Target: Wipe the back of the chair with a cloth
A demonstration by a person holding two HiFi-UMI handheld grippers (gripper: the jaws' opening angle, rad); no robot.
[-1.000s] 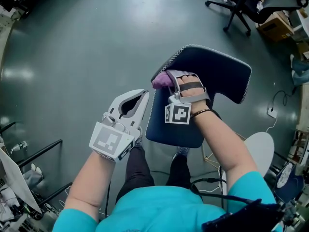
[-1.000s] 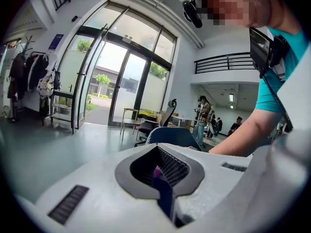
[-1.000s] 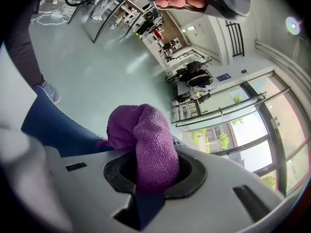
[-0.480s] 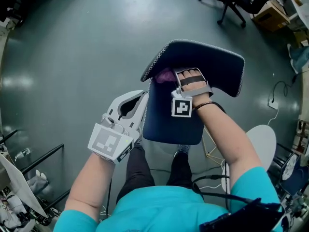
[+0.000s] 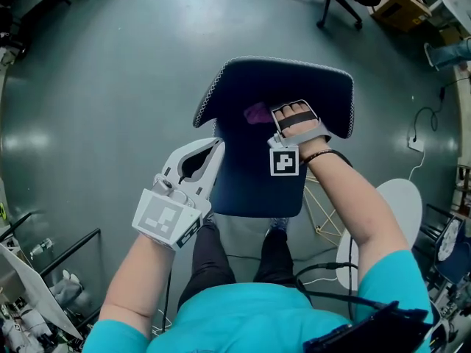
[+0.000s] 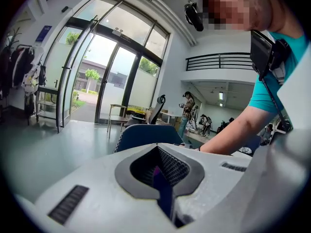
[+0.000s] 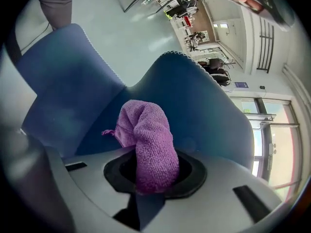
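The right tongs (image 5: 271, 116) are clamped on a purple cloth (image 5: 257, 112). In the right gripper view the cloth (image 7: 151, 147) stands up out of the tongs (image 7: 147, 191) as a thick rolled wad, with a small corner poking out to the left. In the head view the cloth sits just above the middle of the frame, at the inner face of the back of a dark blue chair (image 5: 294, 79), near where the back bends into the seat. Whether it presses on the fabric or is just off it is not clear. The chair (image 7: 209, 106) fills most of the right gripper view, its edge trimmed with pale stitching.

The left tongs (image 5: 215, 147) are at lower left of centre in the head view, just beside the left edge of the chair seat, with their tips together and nothing held. In the left gripper view the tongs (image 6: 164, 198) meet in a thin line, and the chair (image 6: 146, 132) shows just above them.

The chair stands on a grey floor (image 5: 103, 87).
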